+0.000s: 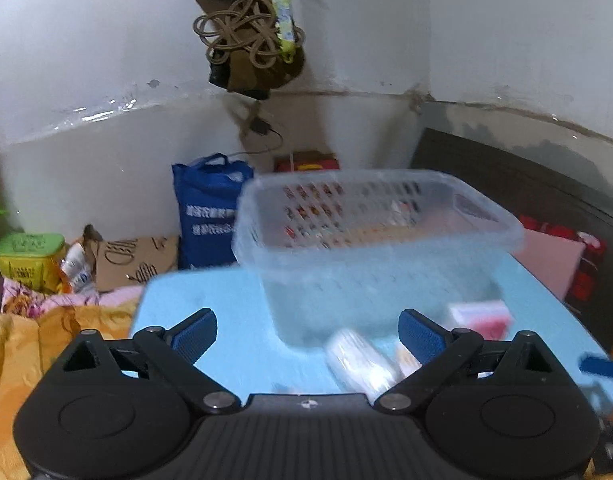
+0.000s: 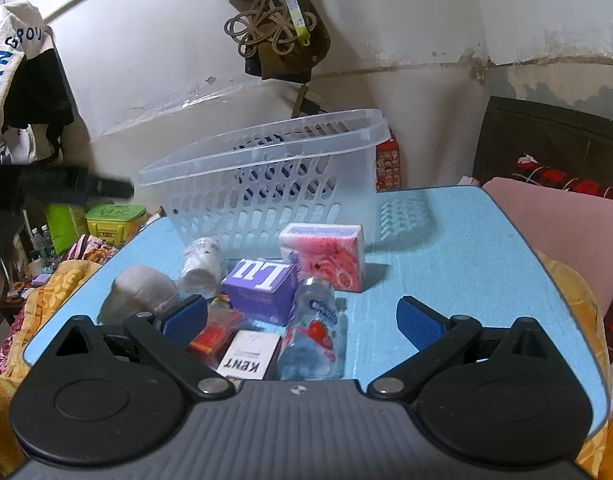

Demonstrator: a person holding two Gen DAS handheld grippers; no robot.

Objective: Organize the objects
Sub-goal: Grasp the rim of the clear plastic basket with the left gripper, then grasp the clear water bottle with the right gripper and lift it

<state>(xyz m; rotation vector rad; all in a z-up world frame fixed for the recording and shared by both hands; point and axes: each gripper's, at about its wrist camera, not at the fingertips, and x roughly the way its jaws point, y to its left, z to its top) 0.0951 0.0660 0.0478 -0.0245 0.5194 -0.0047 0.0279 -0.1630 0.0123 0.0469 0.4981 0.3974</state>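
Right gripper (image 2: pixel 302 314): fingers spread wide, holding nothing, poised above a cluster of items on the light blue tabletop (image 2: pixel 466 248). Between its blue pads lie a white KENT carton (image 2: pixel 248 356), a clear plastic bottle with a strawberry label (image 2: pixel 312 332) and a purple LU box (image 2: pixel 262 288). Beyond these stand a pink floral tissue pack (image 2: pixel 326 254), a white rolled cloth (image 2: pixel 200 266) and a grey plush object (image 2: pixel 144 290). Behind them sits the translucent perforated plastic basket (image 2: pixel 266 184) (tilted in this view). Left gripper (image 1: pixel 306 334): also wide open and empty, facing the same basket (image 1: pixel 370 248); this view is motion-blurred.
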